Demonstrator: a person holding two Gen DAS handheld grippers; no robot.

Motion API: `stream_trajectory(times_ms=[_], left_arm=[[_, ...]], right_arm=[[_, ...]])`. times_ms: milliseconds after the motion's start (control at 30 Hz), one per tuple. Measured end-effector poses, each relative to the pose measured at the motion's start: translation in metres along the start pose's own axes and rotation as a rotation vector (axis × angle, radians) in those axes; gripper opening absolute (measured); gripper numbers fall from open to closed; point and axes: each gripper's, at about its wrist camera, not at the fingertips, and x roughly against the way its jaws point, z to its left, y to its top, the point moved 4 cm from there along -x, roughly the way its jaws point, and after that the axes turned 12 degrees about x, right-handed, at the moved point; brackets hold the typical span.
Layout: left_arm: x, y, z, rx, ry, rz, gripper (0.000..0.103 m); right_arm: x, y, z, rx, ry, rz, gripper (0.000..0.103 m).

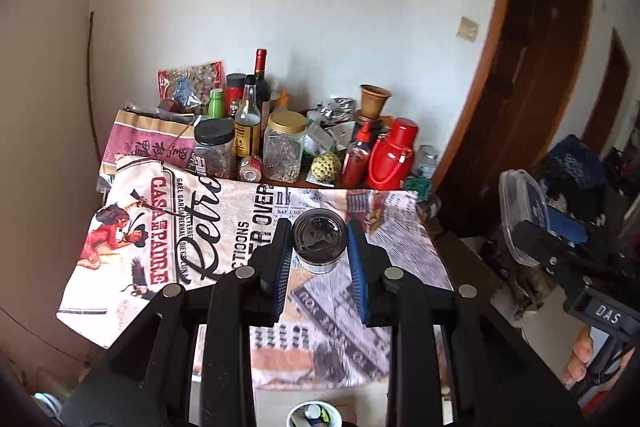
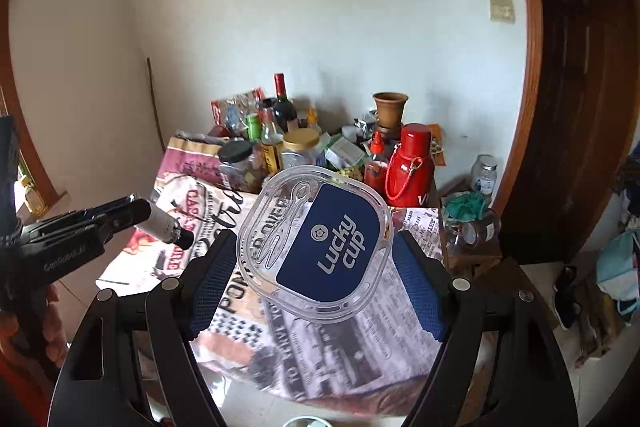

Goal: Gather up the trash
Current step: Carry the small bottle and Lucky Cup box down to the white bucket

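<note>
Trash first: left wrist view, your left gripper [image 1: 320,251] is clamped narrow on one small jar [image 1: 319,241] with a dark lid, held above the printed cloth [image 1: 200,227] on the table. White walls, brown door frame [image 1: 492,67] on the right. One small bin [image 1: 314,415] sits at the bottom edge.

Right wrist view: your right gripper [image 2: 316,263] stands wide, with one clear "Lucky cup" container [image 2: 316,243] between its pads; contact looks likely. Behind it: one red flask [image 2: 412,163], one wine bottle [image 2: 282,103].
</note>
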Motion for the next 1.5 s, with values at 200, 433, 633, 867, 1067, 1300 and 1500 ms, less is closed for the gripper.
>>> stream_trajectory(times_ms=[200, 433, 633, 867, 1067, 1300, 1500], left_arm=[[0.069, -0.036, 0.026, -0.052, -0.033, 0.003, 0.027], [0.130, -0.087, 0.054, -0.075, -0.076, 0.052, 0.027], [0.157, -0.124, 0.058, -0.104, -0.087, 0.105, 0.026], [0.152, -0.158, 0.052, -0.087, -0.096, 0.188, 0.027], [0.111, -0.198, 0.049, -0.060, -0.052, 0.282, 0.027], [0.037, -0.263, 0.064, -0.006, 0.009, 0.388, 0.027], [-0.038, -0.334, 0.092, 0.051, 0.056, 0.469, 0.027]], right_arm=[[0.046, -0.037, 0.055, -0.054, -0.032, 0.002, 0.077], [0.085, -0.081, 0.102, -0.097, -0.045, 0.047, 0.076], [0.111, -0.108, 0.120, -0.105, -0.056, 0.094, 0.075], [0.111, -0.138, 0.117, -0.106, -0.049, 0.178, 0.072], [0.074, -0.183, 0.108, -0.108, 0.004, 0.277, 0.072], [0.006, -0.260, 0.093, -0.093, 0.056, 0.392, 0.072], [-0.053, -0.340, 0.081, -0.063, 0.082, 0.491, 0.072]])
